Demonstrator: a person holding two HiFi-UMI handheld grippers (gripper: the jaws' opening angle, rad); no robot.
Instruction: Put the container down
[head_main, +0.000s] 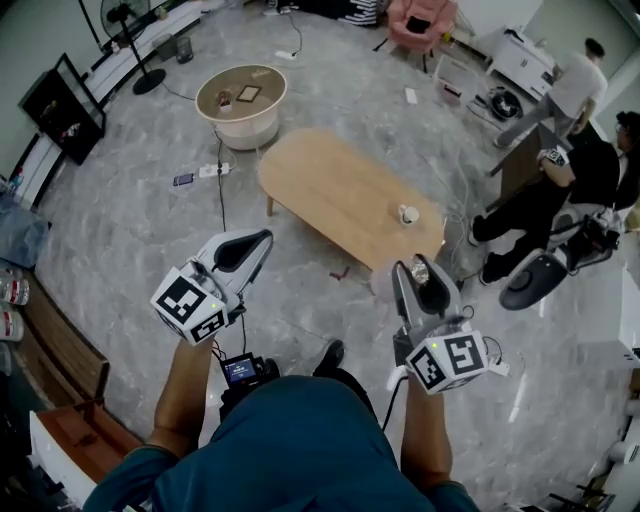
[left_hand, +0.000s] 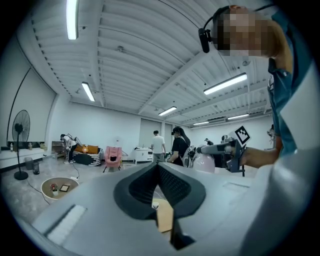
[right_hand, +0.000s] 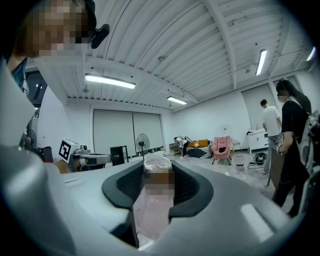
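Right claw (right_hand: 158, 172) is clamped on the container (right_hand: 152, 212), which is held in the air just off the near end of the wooden worktop (head_main: 330, 190). Left claw (left_hand: 159, 175) is closed together with nothing in it. Put-down not done. My read of what's left: carry over the worktop, lower, release.

Pale pink container (right_hand: 150, 215), marbled grey floor (head_main: 130, 230).

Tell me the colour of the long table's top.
Light tan wood; the head view shows the table best.
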